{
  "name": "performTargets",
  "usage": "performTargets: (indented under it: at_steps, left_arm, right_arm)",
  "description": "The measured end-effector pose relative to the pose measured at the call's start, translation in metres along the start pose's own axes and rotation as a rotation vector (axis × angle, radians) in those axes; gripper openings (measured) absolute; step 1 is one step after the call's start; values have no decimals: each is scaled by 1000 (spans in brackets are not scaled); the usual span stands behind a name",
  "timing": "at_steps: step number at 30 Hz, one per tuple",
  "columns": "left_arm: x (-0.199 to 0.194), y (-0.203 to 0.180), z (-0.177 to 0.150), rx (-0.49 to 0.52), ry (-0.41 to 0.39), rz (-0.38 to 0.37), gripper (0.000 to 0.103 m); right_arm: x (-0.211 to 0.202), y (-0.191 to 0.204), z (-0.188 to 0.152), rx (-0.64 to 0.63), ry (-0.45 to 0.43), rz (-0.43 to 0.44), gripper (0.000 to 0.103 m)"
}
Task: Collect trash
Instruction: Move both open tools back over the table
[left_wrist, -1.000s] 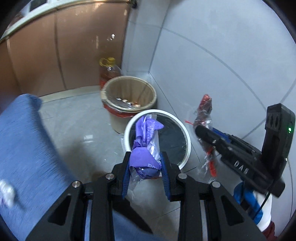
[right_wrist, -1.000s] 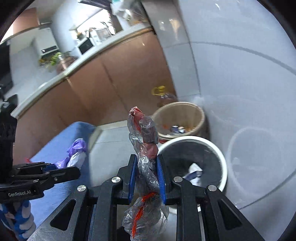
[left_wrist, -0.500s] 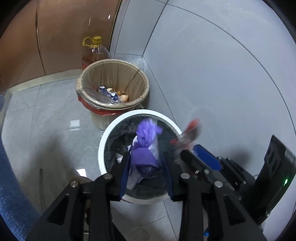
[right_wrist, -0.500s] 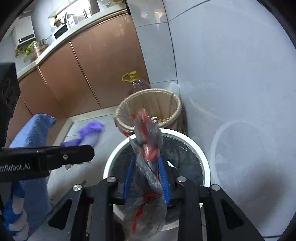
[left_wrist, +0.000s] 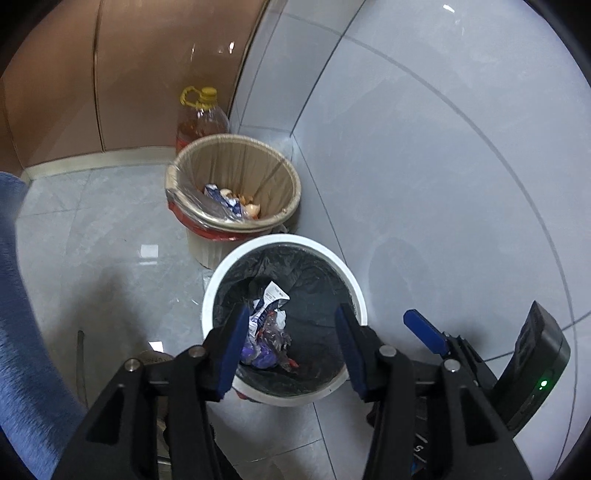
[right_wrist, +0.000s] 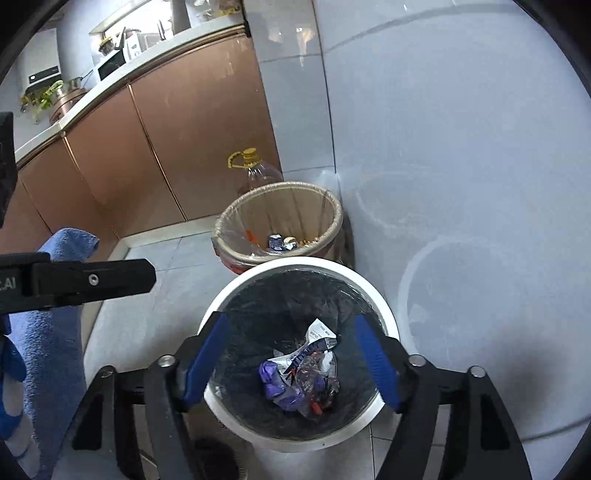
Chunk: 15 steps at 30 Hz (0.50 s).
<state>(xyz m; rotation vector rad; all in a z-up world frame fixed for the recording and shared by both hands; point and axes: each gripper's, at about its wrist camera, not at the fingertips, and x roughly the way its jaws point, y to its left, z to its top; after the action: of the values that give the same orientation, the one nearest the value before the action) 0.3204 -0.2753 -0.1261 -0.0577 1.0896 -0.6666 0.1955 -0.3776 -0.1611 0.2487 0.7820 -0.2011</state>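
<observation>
Two bins tight in the wall corner: white round plastic bin with black liner (left_wrist: 282, 254) nearest, beige lined bin (left_wrist: 232, 147) touching behind. Left tool (left_wrist: 291, 325) and right tool (right_wrist: 291, 339) over its rim, jaws just opened wide, empty. Purple wrapper (right_wrist: 275, 384) and clear red-streaked wrapper (right_wrist: 314, 384) inside.

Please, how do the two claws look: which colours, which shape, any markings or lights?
Both the left claw and the right claw have black angular fingers lined with blue pads, joined by silver round bolts. In the left wrist view, the right claw's black box shows a small green light. White lettering ending "AI" marks the left claw's side.
</observation>
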Motion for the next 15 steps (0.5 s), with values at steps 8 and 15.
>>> performTargets:
  at_steps: [8, 15]
  left_arm:
    - [-77, 7, -29, 2, -125, 53, 46]
    - [-160, 17, -68, 20, -302, 137, 46]
  right_arm:
    - [-54, 36, 7, -54, -101, 2, 89]
    - [-113, 71, 12, -108, -217, 23, 101]
